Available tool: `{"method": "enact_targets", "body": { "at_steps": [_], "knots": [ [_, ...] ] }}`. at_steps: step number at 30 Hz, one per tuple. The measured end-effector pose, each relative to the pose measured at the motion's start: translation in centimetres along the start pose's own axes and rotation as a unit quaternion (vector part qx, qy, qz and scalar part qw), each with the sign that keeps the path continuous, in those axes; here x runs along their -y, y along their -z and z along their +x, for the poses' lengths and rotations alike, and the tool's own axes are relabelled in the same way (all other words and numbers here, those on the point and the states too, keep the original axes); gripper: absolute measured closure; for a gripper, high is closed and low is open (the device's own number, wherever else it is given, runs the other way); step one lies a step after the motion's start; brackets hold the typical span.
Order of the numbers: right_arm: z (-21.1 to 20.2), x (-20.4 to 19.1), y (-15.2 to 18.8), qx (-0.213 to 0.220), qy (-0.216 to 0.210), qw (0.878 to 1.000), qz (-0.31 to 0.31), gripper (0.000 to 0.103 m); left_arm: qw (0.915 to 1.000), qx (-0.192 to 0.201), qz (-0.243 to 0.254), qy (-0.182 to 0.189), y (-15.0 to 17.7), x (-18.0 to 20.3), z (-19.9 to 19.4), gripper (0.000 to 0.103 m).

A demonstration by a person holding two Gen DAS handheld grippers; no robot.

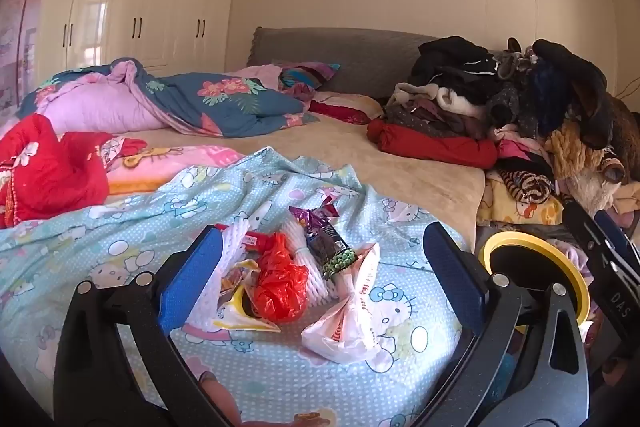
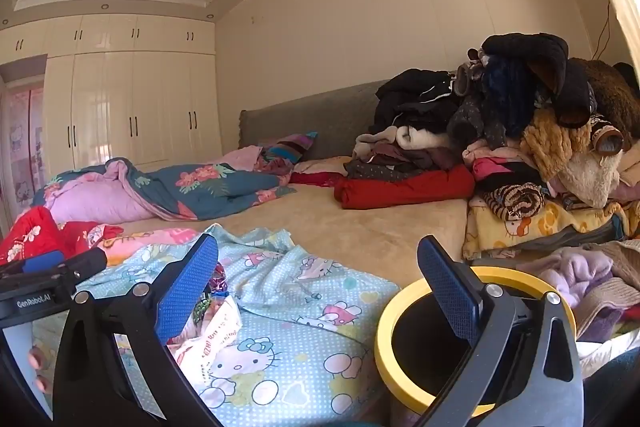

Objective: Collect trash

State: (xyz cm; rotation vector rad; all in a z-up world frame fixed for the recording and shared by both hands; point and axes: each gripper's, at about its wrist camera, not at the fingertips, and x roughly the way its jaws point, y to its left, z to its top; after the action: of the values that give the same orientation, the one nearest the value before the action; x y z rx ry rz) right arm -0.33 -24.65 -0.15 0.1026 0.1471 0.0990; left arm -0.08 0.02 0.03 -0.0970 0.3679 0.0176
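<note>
The left gripper (image 1: 320, 267), jaws spread wide and empty, hung just short of the trash pile (image 1: 296, 275); the bin (image 1: 500, 241) stood rightward, nearer the right gripper (image 2: 320, 291), likewise spread.

You had bright, even daylight in both views; it glared off the glossy wardrobe doors (image 1: 132, 15) at left. Shadows stayed soft. The fisheye bent the walls and blackened the corners, and the frames looked slightly soft throughout.
</note>
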Motion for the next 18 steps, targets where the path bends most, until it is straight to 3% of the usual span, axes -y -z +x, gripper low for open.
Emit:
{"method": "enact_targets", "body": {
  "at_steps": [18],
  "knots": [
    [-0.09, 0.12, -0.03, -0.004, -0.004, 1.0, -0.005, 0.006, 1.0, 0.001, -0.006, 0.006, -0.38, 0.52, -0.68, 0.011]
  ]
}}
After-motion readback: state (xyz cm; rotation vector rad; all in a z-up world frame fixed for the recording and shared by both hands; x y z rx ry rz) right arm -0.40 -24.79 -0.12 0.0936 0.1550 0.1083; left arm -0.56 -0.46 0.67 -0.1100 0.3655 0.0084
